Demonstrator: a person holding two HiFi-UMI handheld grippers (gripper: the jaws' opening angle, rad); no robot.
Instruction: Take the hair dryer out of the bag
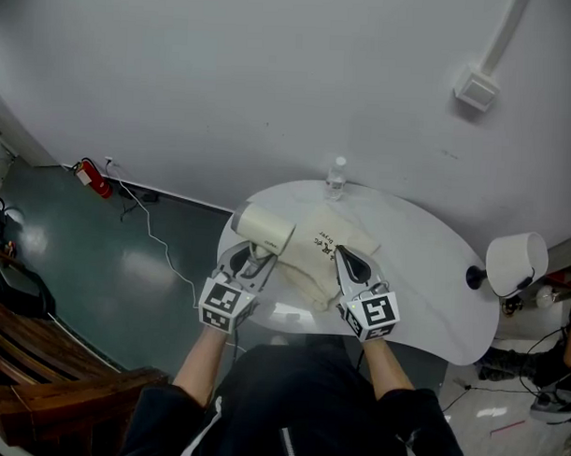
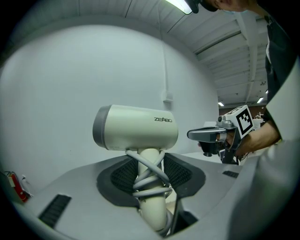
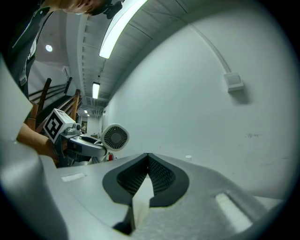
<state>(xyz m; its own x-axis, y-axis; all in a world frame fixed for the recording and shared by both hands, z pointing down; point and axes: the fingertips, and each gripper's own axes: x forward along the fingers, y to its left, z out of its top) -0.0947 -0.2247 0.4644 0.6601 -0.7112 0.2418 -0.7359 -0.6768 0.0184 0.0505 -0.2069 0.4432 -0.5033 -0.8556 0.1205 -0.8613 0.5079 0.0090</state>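
My left gripper (image 1: 255, 256) is shut on the handle of the cream hair dryer (image 1: 263, 230), which it holds upright over the table's left part, clear of the bag. In the left gripper view the hair dryer (image 2: 136, 127) has its grey cord wound round the handle (image 2: 151, 185), which sits between the pads. The cream cloth bag (image 1: 314, 261) lies crumpled in the middle of the white table (image 1: 433, 274). My right gripper (image 1: 344, 256) is shut on a fold of the bag (image 3: 142, 202), to the right of the dryer.
A water bottle (image 1: 336, 177) stands at the table's far edge. A white lamp (image 1: 516, 262) stands off the table's right end. A red fire extinguisher (image 1: 91, 176) and a cable lie on the green floor at left, with a wooden bench (image 1: 38, 354) nearer.
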